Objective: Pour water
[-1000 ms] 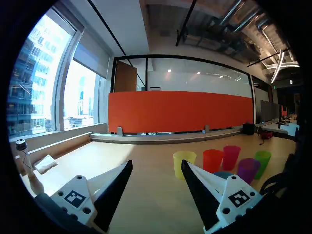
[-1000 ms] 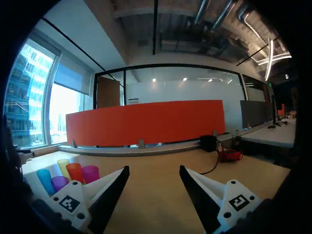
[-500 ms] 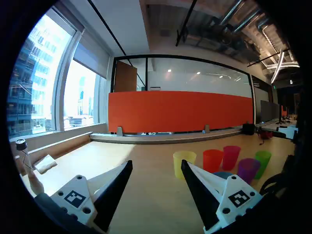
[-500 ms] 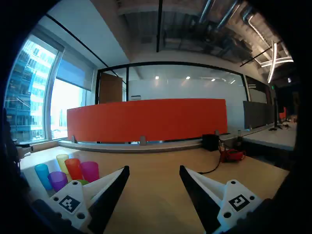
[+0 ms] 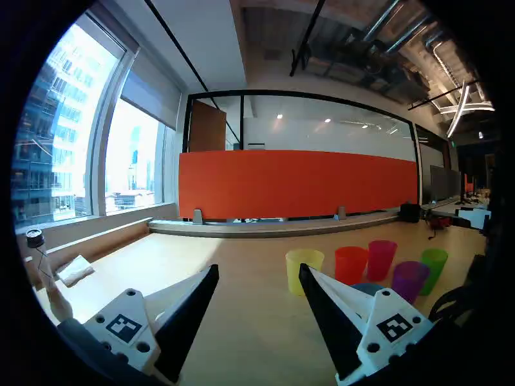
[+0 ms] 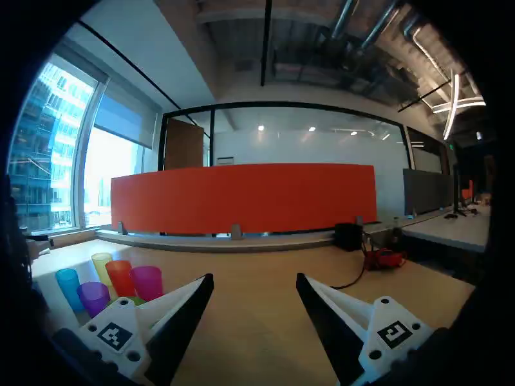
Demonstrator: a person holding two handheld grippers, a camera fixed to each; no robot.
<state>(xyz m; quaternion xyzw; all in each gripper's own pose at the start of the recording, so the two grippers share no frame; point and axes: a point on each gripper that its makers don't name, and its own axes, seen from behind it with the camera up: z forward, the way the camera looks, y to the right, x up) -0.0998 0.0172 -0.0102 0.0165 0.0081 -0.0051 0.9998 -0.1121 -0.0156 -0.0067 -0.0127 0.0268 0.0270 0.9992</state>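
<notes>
Several plastic cups stand upright in a cluster on the wooden table [image 5: 244, 321]. In the left gripper view I see a yellow cup [image 5: 304, 270], an orange cup [image 5: 351, 264], a pink cup [image 5: 381, 258], a purple cup [image 5: 409, 280] and a green cup [image 5: 433, 267], just beyond my open left gripper [image 5: 257, 280] and to its right. In the right gripper view the same cluster sits at the far left: blue cup [image 6: 68, 288], yellow cup [image 6: 102, 267], orange cup [image 6: 121, 278], pink cup [image 6: 148, 283], purple cup [image 6: 94, 298]. My right gripper [image 6: 254, 286] is open and holds nothing.
An orange partition [image 5: 296, 183] runs along the table's far edge. A folded white cloth [image 5: 75, 270] lies at the left by the window ledge. A black box [image 6: 349, 237] and a red object with a black cable [image 6: 382, 257] sit at the table's far right.
The right gripper's view has shifted slightly, so the cups sit a little further into its left side. The left gripper has stayed still.
</notes>
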